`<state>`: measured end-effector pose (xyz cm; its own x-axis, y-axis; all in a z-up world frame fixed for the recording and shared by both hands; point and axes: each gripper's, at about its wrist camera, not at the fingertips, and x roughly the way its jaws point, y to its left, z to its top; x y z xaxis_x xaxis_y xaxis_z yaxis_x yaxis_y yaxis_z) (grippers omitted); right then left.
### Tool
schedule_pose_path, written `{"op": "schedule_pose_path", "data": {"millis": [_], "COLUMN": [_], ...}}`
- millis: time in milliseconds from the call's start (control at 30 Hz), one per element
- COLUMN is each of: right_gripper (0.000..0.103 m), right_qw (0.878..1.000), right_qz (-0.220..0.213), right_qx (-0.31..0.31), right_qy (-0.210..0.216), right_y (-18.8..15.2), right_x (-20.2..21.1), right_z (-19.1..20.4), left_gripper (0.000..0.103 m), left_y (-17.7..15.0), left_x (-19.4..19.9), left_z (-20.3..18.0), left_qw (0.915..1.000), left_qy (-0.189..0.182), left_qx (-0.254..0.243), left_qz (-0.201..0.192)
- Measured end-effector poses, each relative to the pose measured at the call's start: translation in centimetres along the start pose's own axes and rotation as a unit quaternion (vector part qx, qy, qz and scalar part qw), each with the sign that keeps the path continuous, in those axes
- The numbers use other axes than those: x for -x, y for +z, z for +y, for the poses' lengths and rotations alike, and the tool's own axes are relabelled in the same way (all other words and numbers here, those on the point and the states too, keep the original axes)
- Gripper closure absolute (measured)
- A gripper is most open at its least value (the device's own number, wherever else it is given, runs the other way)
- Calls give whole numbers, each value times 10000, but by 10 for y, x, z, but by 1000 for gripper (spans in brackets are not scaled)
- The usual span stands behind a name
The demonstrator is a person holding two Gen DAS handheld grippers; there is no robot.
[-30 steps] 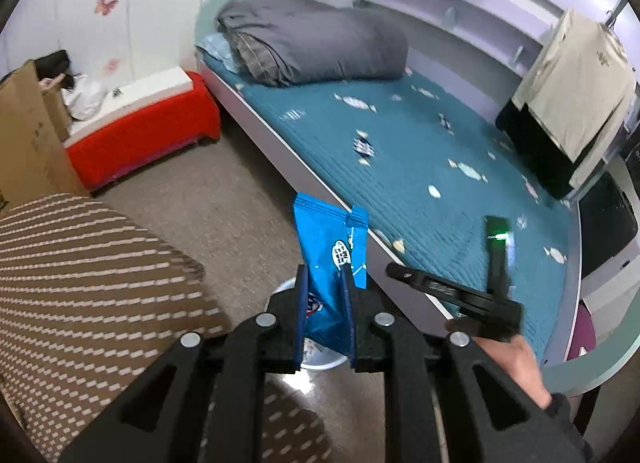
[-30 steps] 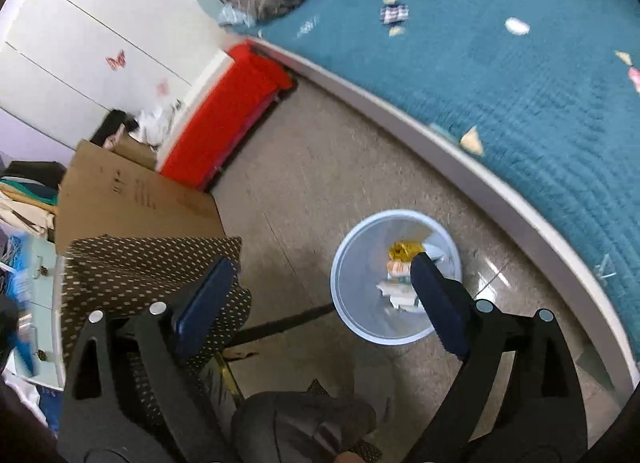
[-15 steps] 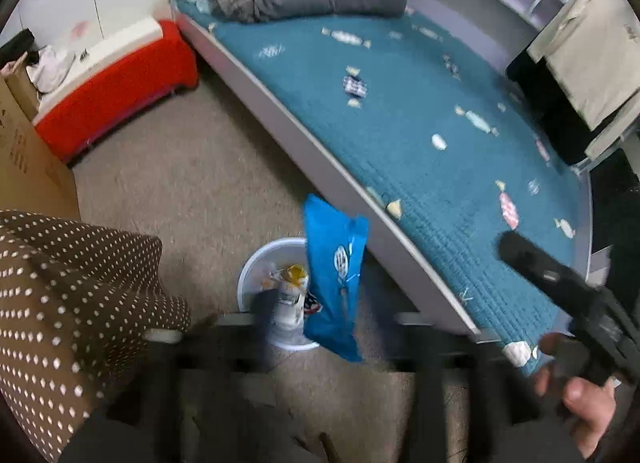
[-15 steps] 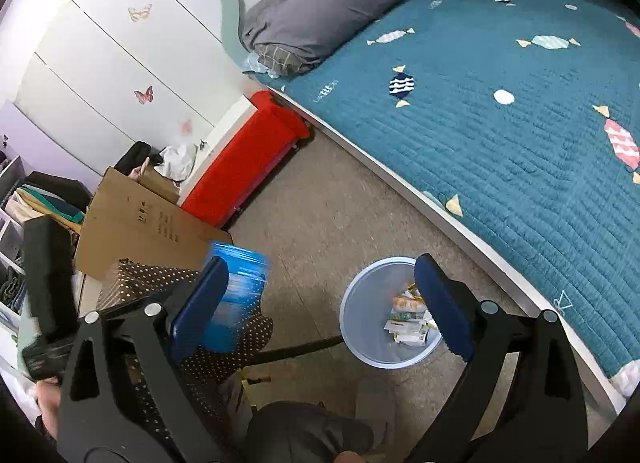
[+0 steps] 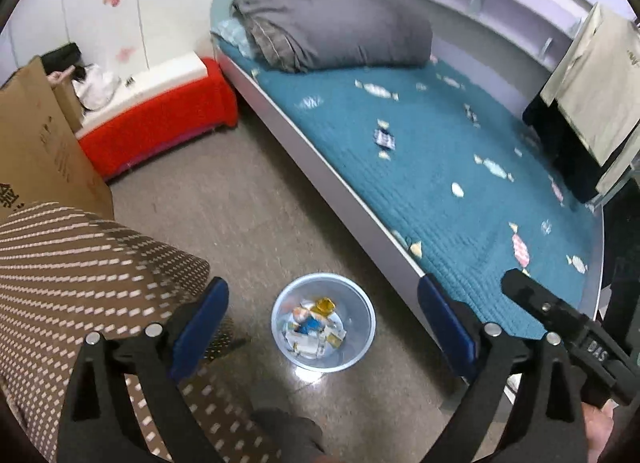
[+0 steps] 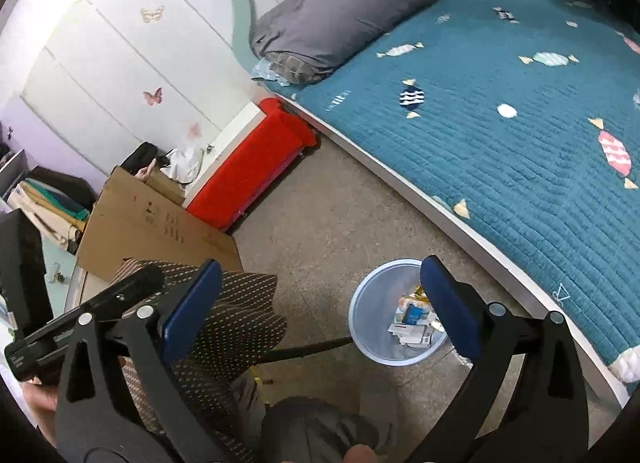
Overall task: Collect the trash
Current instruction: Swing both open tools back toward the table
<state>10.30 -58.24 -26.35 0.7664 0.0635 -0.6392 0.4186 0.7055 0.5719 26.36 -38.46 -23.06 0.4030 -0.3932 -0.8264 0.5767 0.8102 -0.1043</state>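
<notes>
A pale blue round trash bin [image 5: 323, 321] stands on the floor beside the bed, holding several wrappers, a blue packet [image 5: 310, 323] among them. It also shows in the right wrist view [image 6: 394, 311]. My left gripper [image 5: 323, 323] is open and empty, held above the bin. My right gripper [image 6: 322, 303] is open and empty, just left of the bin in its view. The right gripper's body [image 5: 568, 335] shows at the right of the left wrist view, and the left gripper's body [image 6: 80, 315] at the left of the right wrist view.
A bed with a teal quilt [image 5: 440, 151] and a grey folded duvet [image 5: 336, 27] fills the right. A red bench [image 5: 160, 119] stands at the wall. A cardboard box [image 5: 36, 143] and a brown dotted chair seat [image 5: 80, 275] are at the left.
My left gripper has opened and let go of the blue packet, which has dropped into the bin. Both cameras have tilted up slightly toward the bed.
</notes>
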Motion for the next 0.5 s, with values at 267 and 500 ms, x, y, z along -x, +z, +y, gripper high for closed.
{"op": "schedule_pose_path", "data": {"millis": [267,500], "right_gripper": [6,6], "right_qw": [9988,9946], "right_qz": [-116,-166], "right_qx": [400,879], "right_qy": [273,528], "right_y": [-15,-36], "right_x": [31,55], "right_z": [58,124], "left_gripper": [8,7], "left_y": [-29,-62], "left_x": [81,144], "left_z": [15,45], "left_qw": [9970,9906], "left_qy": [156,553], "left_qx": [-14,52], "left_qz": [-752,-1248]}}
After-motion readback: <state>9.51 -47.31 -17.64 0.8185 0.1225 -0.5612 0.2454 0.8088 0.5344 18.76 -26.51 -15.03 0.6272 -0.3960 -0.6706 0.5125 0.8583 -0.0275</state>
